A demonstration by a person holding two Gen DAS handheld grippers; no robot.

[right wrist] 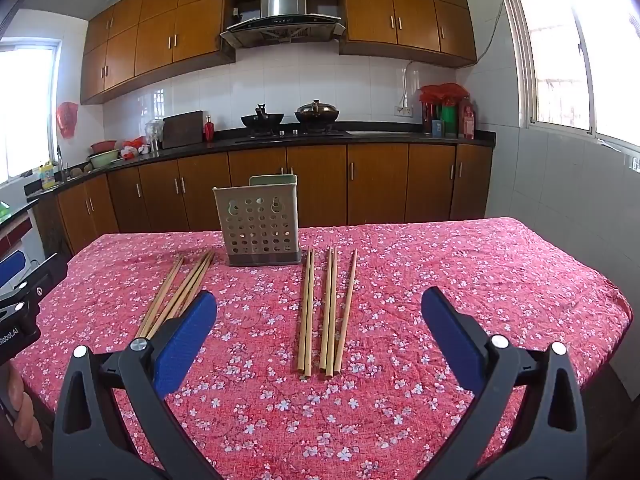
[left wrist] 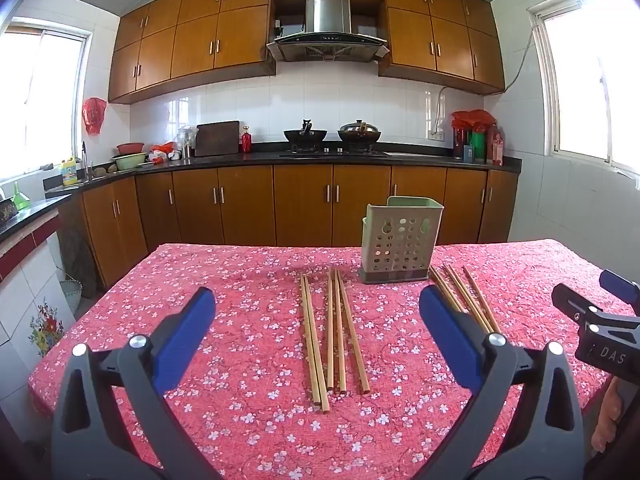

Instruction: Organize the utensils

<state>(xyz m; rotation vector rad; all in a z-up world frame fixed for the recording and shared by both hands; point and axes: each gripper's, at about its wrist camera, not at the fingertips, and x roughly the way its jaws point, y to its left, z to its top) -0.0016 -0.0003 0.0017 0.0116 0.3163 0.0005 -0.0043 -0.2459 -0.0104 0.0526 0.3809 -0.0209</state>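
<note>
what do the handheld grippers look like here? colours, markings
Both alike: left gripper and right gripper have black plastic scissor-style arms with silver pivot screws and blue finger pads. White lettering on the bodies: "DAS" on the right one, "Robot.AI" on the left. No cables or sleeves visible.

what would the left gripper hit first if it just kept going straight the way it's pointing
Probably the left group of chopsticks lying on the tablecloth, since the open left gripper tilts down at them; the holder stands farther back and right.

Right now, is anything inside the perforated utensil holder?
No chopstick sticks out above the utensil holder, and its holes show none inside. Its opaque base hides the bottom. All chopsticks lie on the tablecloth.
</note>
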